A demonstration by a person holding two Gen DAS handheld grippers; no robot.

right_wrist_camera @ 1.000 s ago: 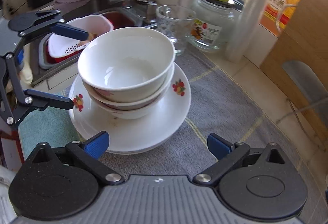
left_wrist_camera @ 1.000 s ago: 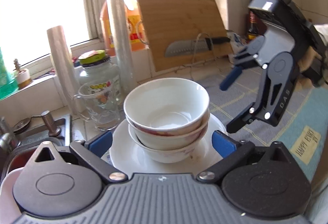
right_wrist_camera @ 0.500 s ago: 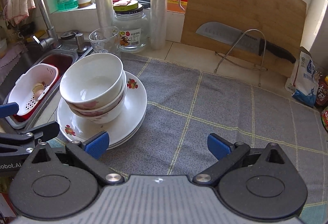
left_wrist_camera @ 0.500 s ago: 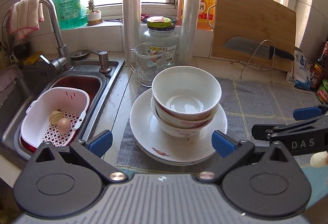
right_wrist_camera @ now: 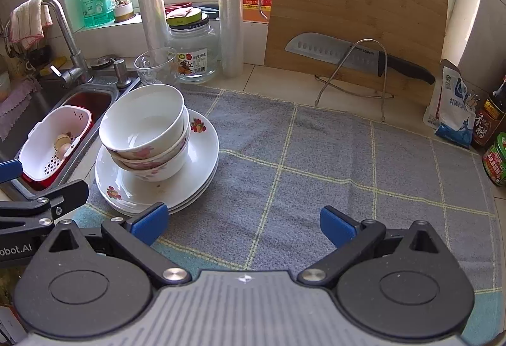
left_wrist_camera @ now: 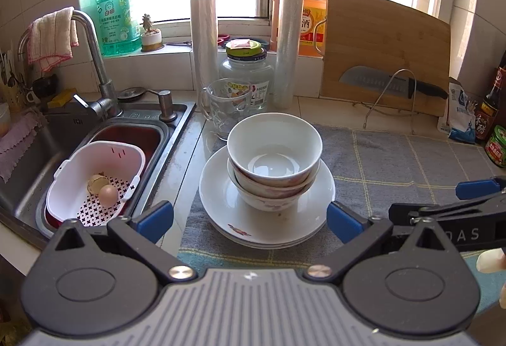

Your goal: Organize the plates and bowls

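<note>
A stack of white floral bowls (left_wrist_camera: 274, 156) sits on a stack of white floral plates (left_wrist_camera: 221, 206) at the left end of a grey checked mat (right_wrist_camera: 316, 156). The bowls (right_wrist_camera: 144, 130) and plates (right_wrist_camera: 196, 162) also show at the left of the right wrist view. My left gripper (left_wrist_camera: 249, 217) is open and empty, just in front of the plates. My right gripper (right_wrist_camera: 242, 219) is open and empty over the mat, to the right of the stack. Its fingers (left_wrist_camera: 477, 189) show at the right edge of the left wrist view.
A steel sink (left_wrist_camera: 104, 137) with a white colander basket (left_wrist_camera: 95, 181) lies left of the stack. A glass mug (left_wrist_camera: 226, 107), a jar (left_wrist_camera: 246, 73) and two film rolls (left_wrist_camera: 286, 45) stand behind. A cutting board (right_wrist_camera: 354, 20) and knife (right_wrist_camera: 348, 56) lean at the back right.
Both grippers have pulled back and away from the stack. The views have swung from close on the bowls to a wider look at the counter. Both stay open.
</note>
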